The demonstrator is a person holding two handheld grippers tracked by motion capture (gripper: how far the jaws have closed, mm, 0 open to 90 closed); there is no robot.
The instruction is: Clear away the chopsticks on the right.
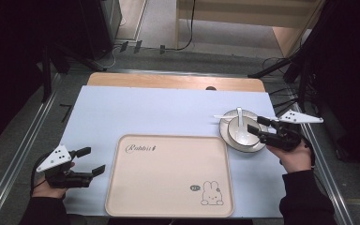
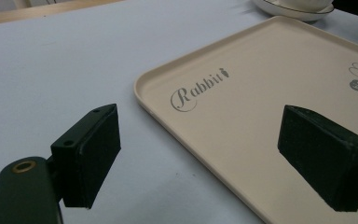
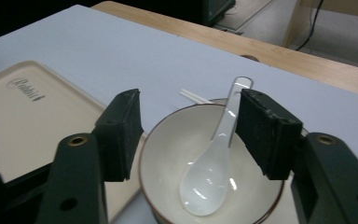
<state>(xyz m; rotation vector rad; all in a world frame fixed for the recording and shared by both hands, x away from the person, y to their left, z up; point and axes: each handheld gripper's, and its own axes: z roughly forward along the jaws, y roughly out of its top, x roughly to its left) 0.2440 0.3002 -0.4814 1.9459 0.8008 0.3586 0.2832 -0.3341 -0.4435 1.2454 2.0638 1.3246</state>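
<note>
A pale blue mat (image 1: pixel 168 110) covers the wooden table, with dark floor around it. In the high view, the beige tray (image 1: pixel 168 176) lies near the middle; the bowl (image 1: pixel 240 129) stands on a plate (image 1: pixel 226 133) at its far right, the right gripper (image 1: pixel 258 126) just beside it. The left gripper (image 1: pixel 90 160) rests at the near left, jaws wide.

In the left gripper view, its jaws stand wide over the tray's edge (image 2: pixel 158 105).

In the right gripper view, the jaws stand partly open on both sides of the bowl (image 3: pixel 168 154), not pressing it; a white spoon (image 3: pixel 209 172) lies inside, chopsticks (image 3: pixel 193 96) behind.
</note>
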